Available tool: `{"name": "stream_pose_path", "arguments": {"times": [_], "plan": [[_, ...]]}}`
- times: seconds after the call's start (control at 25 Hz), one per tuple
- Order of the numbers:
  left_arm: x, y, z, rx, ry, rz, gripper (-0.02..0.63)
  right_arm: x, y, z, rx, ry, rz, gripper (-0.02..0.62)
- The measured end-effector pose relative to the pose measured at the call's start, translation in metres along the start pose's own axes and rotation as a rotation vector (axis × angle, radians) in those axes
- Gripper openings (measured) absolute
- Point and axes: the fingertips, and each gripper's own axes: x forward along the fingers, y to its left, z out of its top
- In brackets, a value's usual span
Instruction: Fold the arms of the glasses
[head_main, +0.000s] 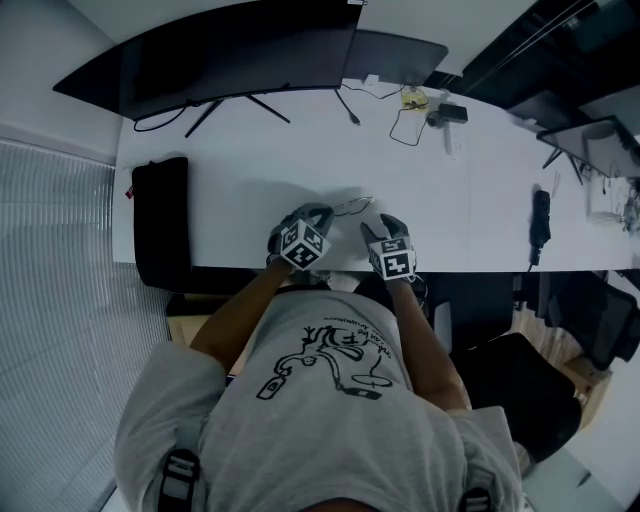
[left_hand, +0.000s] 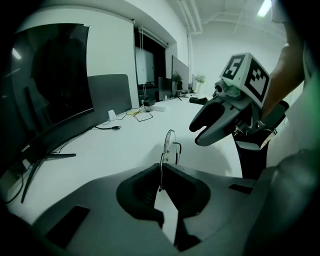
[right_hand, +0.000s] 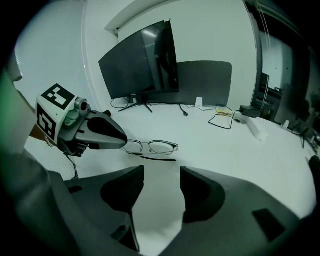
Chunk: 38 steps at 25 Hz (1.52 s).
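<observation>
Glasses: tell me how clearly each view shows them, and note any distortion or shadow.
Left gripper view: fisheye bending, dark corners; the glasses show edge-on and thin, a soft shadow on the table below the right gripper. Right gripper view: sharp, lenses facing the camera, a blurred greenish fringe at left. Head view: only a faint wire outline.

Glasses (head_main: 353, 206) lie on the table (head_main: 250, 195), left gripper (head_main: 318, 216) at their nine o'clock, right gripper (head_main: 374, 234) at five, monitor (head_main: 230, 55) behind.

No text can be read: a small logo on the monitor (left_hand: 50, 90) and lettering printed on the shirt (head_main: 300, 400) are too blurred.
</observation>
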Motion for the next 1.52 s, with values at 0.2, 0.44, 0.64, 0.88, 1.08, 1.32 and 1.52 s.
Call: {"name": "stream_pose_path", "arguments": {"times": [0.2, 0.44, 0.64, 0.88, 1.08, 1.32, 1.52], "plan": [[0.007, 0.001, 0.000, 0.067, 0.017, 0.040, 0.032, -0.005, -0.003, 0.000, -0.002, -0.005, 0.004, 0.236], [0.013, 0.000, 0.000, 0.111, 0.011, 0.069, 0.032, -0.010, -0.008, -0.003, -0.007, -0.010, 0.007, 0.236], [0.014, -0.002, 0.001, 0.168, 0.004, 0.105, 0.033, -0.011, -0.013, -0.005, 0.002, -0.011, 0.002, 0.235], [0.016, -0.008, -0.001, 0.202, 0.011, 0.117, 0.033, -0.013, -0.017, -0.007, 0.004, -0.012, 0.004, 0.235], [0.015, -0.011, -0.002, 0.184, 0.011, 0.112, 0.040, -0.014, -0.017, -0.006, 0.006, -0.017, 0.009, 0.235], [0.008, -0.006, 0.003, 0.123, -0.015, 0.124, 0.040, -0.017, -0.016, -0.001, -0.004, -0.031, 0.009, 0.222], [-0.006, -0.001, 0.012, 0.045, -0.054, 0.133, 0.038, -0.024, -0.016, 0.010, -0.023, -0.067, 0.013, 0.200]]}}
